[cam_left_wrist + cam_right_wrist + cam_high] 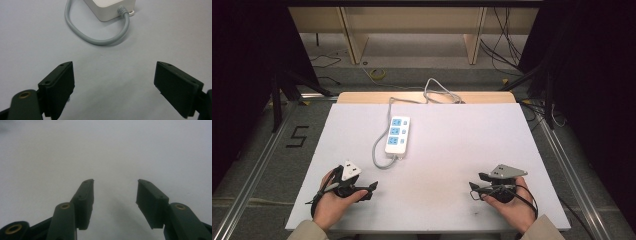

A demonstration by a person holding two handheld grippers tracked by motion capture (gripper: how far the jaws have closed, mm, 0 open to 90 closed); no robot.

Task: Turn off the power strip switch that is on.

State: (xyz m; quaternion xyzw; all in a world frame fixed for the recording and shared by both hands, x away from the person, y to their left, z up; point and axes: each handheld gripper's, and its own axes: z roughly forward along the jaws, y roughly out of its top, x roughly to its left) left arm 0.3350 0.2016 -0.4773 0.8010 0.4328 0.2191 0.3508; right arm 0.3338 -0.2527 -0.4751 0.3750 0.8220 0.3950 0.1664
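Here the white power strip (397, 135) has three blue sockets and a grey cord (377, 150).

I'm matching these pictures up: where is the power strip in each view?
High view: the power strip lies left of the table's middle, beyond the left gripper.
Left gripper view: one white end of it sits at the top edge, above the open jaws.
Right gripper view: not in it.
Shared landmark: the grey cable loop at the strip's near end.

A white desk (452, 165) carries a white power strip (397, 134); its grey cord (377, 150) loops on the desk beside the strip.
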